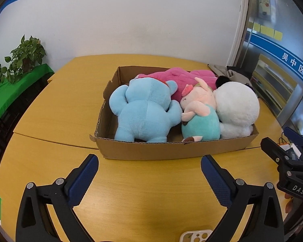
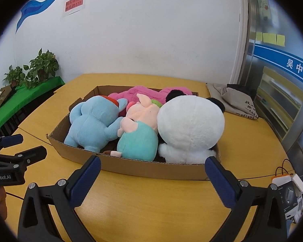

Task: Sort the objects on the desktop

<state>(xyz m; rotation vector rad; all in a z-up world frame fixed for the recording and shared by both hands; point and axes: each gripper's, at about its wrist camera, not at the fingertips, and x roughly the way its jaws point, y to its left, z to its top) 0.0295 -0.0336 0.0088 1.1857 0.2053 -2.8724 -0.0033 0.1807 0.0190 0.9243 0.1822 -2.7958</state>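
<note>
I've got the left gripper (image 1: 149, 173) and right gripper (image 2: 152, 174) both spread wide and empty over bare table at frame bottom, since all four plush toys, blue bear (image 1: 143, 111) to panda (image 2: 189, 129), sit packed in the cardboard box (image 1: 171, 150) mid-frame.

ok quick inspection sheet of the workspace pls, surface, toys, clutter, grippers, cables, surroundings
surface: yellow wooden table, seam across it, bare in front of the box
job's things: cardboard box holding blue plush, pink plush at the back, small pig plush, white panda plush; all packed touching
clutter: grey cloth bag behind the box, phone case at the near edge, small charger boxes on the right
grippers: left gripper open, empty; right gripper open, empty; both short of the box
cables: orange cord by the charger boxes
surroundings: white wall, potted plants on a green-covered shelf, glass door
</note>
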